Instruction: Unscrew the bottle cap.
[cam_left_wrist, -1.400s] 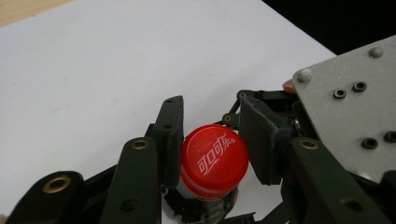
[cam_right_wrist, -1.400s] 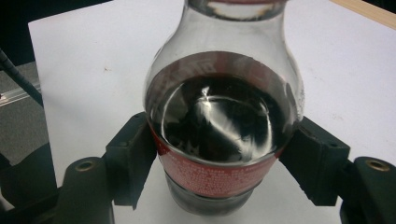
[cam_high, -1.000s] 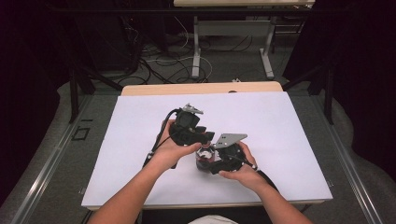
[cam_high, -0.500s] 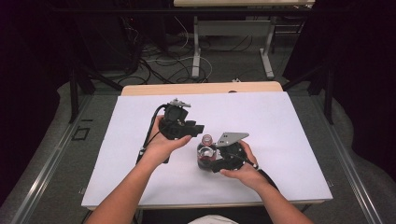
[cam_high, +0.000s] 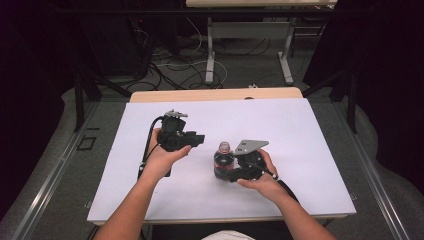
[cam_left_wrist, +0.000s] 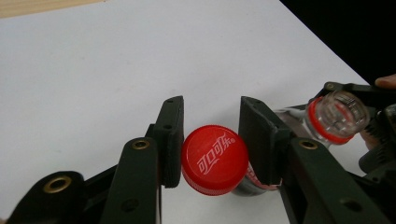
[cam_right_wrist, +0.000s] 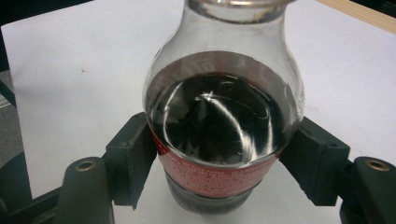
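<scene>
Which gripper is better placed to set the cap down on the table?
The left gripper: it already pinches the red cap above the table. The right gripper is busy clamping the open bottle.

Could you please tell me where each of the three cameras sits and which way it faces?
High view: fixed above the person's side, looking forward and down on the table; both forearms, left claw, right claw.
Left gripper view: rides the left claw, looking down along its jaws at the red cap they pinch.
Right gripper view: rides the right claw, facing the bottle between its jaws.
All three share the open bottle.
</scene>
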